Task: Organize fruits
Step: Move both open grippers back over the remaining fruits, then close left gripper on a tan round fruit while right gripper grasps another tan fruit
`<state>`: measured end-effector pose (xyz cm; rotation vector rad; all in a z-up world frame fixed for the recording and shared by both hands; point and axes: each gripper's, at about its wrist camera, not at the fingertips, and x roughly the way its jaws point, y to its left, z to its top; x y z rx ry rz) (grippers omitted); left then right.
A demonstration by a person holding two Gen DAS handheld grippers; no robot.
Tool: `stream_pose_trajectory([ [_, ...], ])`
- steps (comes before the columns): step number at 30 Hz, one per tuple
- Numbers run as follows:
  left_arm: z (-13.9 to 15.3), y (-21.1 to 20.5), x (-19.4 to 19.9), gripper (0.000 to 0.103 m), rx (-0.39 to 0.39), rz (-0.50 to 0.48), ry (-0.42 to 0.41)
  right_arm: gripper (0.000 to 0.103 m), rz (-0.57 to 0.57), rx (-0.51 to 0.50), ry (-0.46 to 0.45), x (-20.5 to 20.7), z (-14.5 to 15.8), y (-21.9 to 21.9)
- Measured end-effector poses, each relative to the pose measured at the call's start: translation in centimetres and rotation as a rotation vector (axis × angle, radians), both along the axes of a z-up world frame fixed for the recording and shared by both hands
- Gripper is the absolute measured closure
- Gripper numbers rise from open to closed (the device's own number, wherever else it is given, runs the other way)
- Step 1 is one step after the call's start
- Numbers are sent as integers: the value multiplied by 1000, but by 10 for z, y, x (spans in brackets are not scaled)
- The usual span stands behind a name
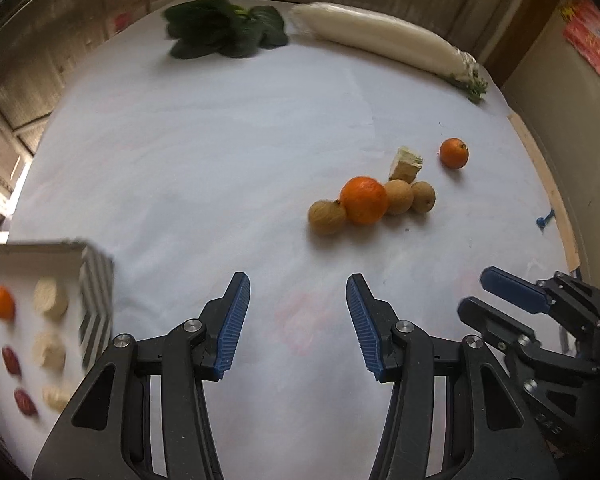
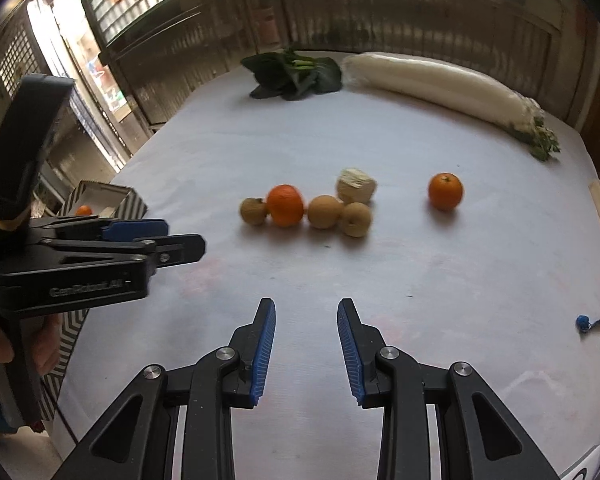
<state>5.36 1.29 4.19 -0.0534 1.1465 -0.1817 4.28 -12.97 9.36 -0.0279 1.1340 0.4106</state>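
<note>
A: On the table [image 2: 440,300], what lies ahead of the two tools?

B: A row of fruit [image 2: 306,210], running left to right across both views: a brown fruit, an orange [image 2: 285,205], then two more brown fruits, all touching. A pale chunk [image 2: 356,185] sits just behind the row's right end. A second orange [image 2: 445,191] lies apart, further right.

A: And the box [image 1: 96,300]?

B: At the left edge, beside the left hand-held gripper [image 1: 298,300]. It already holds an orange, pale pieces and dark red ones; the view there is blurred.

A: Which tool is nearer the row?

B: By my reading, the right hand-held gripper [image 2: 306,320]: the row sits straight ahead of it, while from the left one it lies ahead and to the right. The lone orange favours the right hand too.

A: State of the jaws?

B: Both empty. The left stands moderately apart; the right is narrower, though a clear gap shows. Either would probably need to widen for the orange.
</note>
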Motion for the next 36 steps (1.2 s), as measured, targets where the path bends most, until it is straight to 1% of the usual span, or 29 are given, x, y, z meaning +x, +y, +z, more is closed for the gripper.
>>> stream_pose_trajectory([
  [7,-14,-13,26,53,14,-72,-11,72,-28,12,-6,14,-6,-11],
  [11,-22,-16,38,53,29,-94,-3,72,-30,13,-14,30,-12,-13],
  [16,-24,-21,43,53,34,-112,-8,72,-8,0,-10,52,-24,-13],
  [24,-25,-27,47,53,34,-143,-19,72,33,7,-9,73,-38,-7],
  [26,-25,-26,47,53,28,-147,-23,74,38,21,-13,76,-39,-7],
  [27,-24,-25,46,58,28,-149,-26,80,42,31,-11,77,-39,-7],
  [28,-24,-25,46,74,21,-154,-30,80,41,30,-12,78,-39,-6],
  [29,-23,-25,46,78,17,-157,-30,80,40,28,-13,77,-39,-6],
  [36,-16,-17,34,78,4,-132,-25,80,14,46,-13,59,-29,-9],
])
